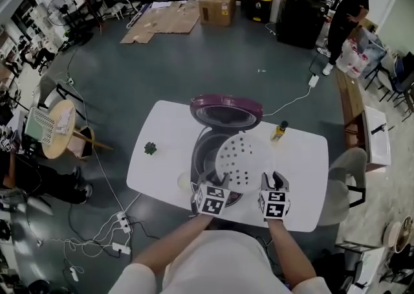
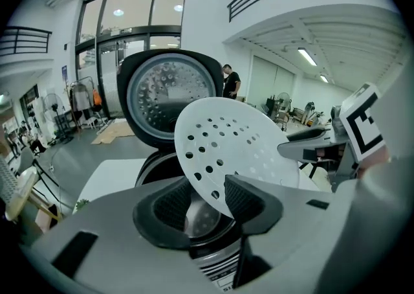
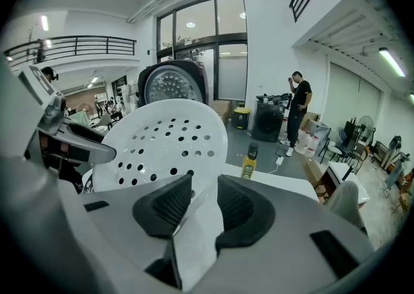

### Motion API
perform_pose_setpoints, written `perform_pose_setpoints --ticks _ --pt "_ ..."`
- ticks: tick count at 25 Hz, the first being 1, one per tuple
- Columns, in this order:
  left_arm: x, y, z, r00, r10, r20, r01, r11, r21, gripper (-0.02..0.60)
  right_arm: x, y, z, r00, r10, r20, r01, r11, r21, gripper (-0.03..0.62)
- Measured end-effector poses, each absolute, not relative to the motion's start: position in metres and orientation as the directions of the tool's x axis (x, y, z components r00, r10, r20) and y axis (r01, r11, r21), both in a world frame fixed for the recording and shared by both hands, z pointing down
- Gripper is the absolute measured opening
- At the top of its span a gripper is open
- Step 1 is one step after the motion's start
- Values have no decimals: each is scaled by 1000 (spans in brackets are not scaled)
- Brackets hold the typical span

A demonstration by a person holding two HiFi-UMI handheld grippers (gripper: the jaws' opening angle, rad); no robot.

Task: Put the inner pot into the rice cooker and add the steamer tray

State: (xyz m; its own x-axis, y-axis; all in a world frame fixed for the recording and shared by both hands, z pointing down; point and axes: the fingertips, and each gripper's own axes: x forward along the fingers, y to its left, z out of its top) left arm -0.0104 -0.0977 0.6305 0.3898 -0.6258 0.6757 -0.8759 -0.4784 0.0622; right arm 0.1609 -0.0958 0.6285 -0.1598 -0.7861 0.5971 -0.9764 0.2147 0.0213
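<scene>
White steamer tray (image 1: 240,158), tilted over the open rice cooker (image 1: 199,151), is clamped at its rim by the left gripper (image 1: 209,181) and the right gripper (image 1: 275,178).

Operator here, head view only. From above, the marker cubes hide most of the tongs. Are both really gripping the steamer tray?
Observer: Yes. In the left gripper view, the left tongs are closed on the near rim of the steamer tray.
Operator: And the right side?
Observer: The right tongs pinch the rim too, and the white plastic runs down between them.
Operator: Is the inner pot in?
Observer: It looks so. Below the tray, the shiny metal of the inner pot shows inside the rice cooker.
</scene>
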Motion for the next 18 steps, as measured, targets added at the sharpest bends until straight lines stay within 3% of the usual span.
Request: perform_pose_setpoints --ticks 18 --pt "-89 -112 664 318 -591 742 -888 -460 15 193 80 -116 666 -209 -712 671 -952 306 29 153"
